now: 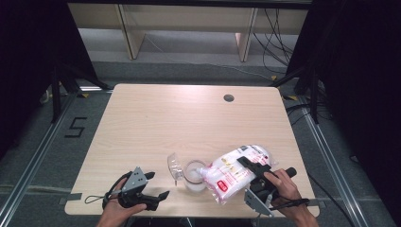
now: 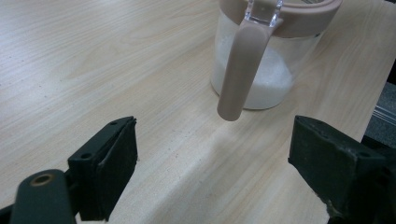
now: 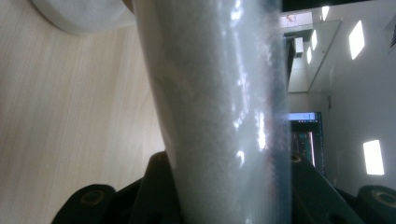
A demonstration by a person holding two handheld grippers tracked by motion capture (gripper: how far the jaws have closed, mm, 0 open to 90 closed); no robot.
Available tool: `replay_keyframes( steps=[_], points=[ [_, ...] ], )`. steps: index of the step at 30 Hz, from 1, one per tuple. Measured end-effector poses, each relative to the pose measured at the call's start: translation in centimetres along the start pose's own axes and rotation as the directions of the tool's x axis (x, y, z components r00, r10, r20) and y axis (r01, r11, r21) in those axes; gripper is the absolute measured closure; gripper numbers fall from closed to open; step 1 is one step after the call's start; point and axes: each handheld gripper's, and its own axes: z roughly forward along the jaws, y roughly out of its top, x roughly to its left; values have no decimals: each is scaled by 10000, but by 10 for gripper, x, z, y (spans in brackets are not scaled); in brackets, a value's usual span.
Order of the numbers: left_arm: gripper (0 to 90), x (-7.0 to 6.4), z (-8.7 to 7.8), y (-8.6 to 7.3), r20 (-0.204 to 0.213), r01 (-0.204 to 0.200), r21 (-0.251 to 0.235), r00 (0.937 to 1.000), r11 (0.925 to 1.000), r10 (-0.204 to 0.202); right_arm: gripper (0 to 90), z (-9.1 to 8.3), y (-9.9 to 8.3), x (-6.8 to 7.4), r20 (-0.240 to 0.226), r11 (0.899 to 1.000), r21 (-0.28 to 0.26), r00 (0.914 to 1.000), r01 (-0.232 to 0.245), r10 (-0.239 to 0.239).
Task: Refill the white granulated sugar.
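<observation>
A clear jar (image 1: 195, 176) with a pinkish-brown rim stands near the table's front edge, its clear lid (image 1: 174, 166) flipped open to the left. The left gripper view shows the jar (image 2: 273, 74) partly filled with white granules and its handle (image 2: 239, 70) facing me. A plastic bag (image 1: 232, 174) of white granules with red print is tilted, its lower end over the jar's mouth. My right gripper (image 1: 251, 165) is shut on the bag (image 3: 219, 107), clamping it across the middle. My left gripper (image 1: 158, 185) (image 2: 217, 163) stands open left of the jar, with nothing between its jaws.
The wooden table (image 1: 189, 118) has a round cable hole (image 1: 229, 98) at the back right. Beyond it stand pale furniture legs (image 1: 130, 38). Cables (image 1: 276, 33) hang at the far right. A floor mark "5" (image 1: 75, 126) lies left of the table.
</observation>
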Motion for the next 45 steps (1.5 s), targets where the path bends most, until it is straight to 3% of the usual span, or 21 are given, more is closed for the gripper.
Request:
replay_keyframes(
  steps=[1, 3, 4, 7, 10, 11, 12, 21, 22, 23, 24, 26, 27, 33, 34, 35, 39, 42, 43, 44, 45],
  points=[
    [151, 0, -1, 0, -72, -122, -2, 9999, 9999, 122, 730, -1, -1, 4, -100, 9970, 71, 9970, -766, 766],
    [151, 1, 0, 1, 3, -131, -95, 9999, 9999, 132, 731, -1, -2, 3, -161, 9967, -5, 9966, -810, 809],
    [151, 2, -1, 1, -16, -269, 3, 9996, 9996, 269, 732, -1, -4, 5, -118, 9900, -165, 9901, -1401, 1399],
    [151, 1, -1, 1, -9, -195, -57, 9998, 9998, 195, 734, 0, -5, 5, -152, 9926, -267, 9929, -1186, 1182],
    [151, 2, -1, 1, -18, -276, -4, 9996, 9996, 276, 735, 2, -9, 10, -329, 9771, -613, 9788, -2037, 2020],
    [151, 2, -1, 1, -16, -279, 0, 9996, 9996, 279, 736, 1, -9, 8, -278, 9836, -551, 9850, -1719, 1706],
    [151, 2, -1, 1, -14, -281, 4, 9996, 9996, 281, 738, 3, -11, 13, -471, 9628, -689, 9649, -2613, 2585],
    [151, 2, -1, 1, -15, -288, -5, 9996, 9996, 288, 746, 6, -23, 14, -555, 9049, -1227, 9132, -4075, 4037],
    [151, 2, -1, 1, -18, -250, -42, 9997, 9997, 250, 747, 6, -25, 14, -621, 8954, -1251, 9041, -4273, 4227],
    [151, 2, -2, 1, -21, -358, 27, 9994, 9994, 358, 747, 6, -25, 16, -598, 8681, -1233, 8768, -4808, 4771],
    [151, 1, -1, 1, -48, -17, -13, 10000, 10000, 17, 748, 7, -27, 15, -625, 8704, -1383, 8812, -4725, 4685],
    [151, 1, -1, 1, -54, -4, 9, 10000, 10000, 4, 749, 8, -29, 18, -803, 8301, -1364, 8412, -5406, 5347],
    [151, 1, -1, 1, -48, -39, 33, 10000, 10000, 39, 749, 9, -30, 17, -787, 8307, -1484, 8437, -5366, 5309],
    [151, 1, -1, 1, -47, 10, 1, 10000, 10000, -10, 754, 19, -34, 23, -1137, 7785, -1574, 7943, -6075, 5968],
    [151, 1, -1, 1, -47, 2, -16, 10000, 10000, -3, 756, 22, -34, 25, -1424, 7354, -1783, 7567, -6537, 6381],
    [151, 1, -1, 1, -47, 2, -16, 10000, 10000, -3, 756, 22, -34, 25, -1424, 7354, -1783, 7567, -6537, 6381],
    [151, 0, -1, 1, -33, 53, -43, 10000, 10000, -53, 760, 26, -38, 26, -1596, 6692, -2013, 6980, -7153, 6981],
    [151, 1, -1, 1, -50, -47, -16, 10000, 10000, 47, 762, 29, -43, 28, -1832, 5846, -2192, 6214, -7812, 7618],
    [151, 3, -1, 1, -78, -317, 24, 9995, 9995, 317, 763, 30, -45, 28, -1848, 5752, -2255, 6142, -7863, 7672],
    [151, 2, 0, 1, -31, -201, -74, 9998, 9998, 201, 763, 30, -47, 29, -1813, 5559, -2193, 5933, -8018, 7843],
    [151, 2, 1, 1, -34, -143, -154, 9999, 9998, 143, 763, 32, -50, 29, -1868, 5513, -2296, 5922, -8021, 7838]
  ],
)
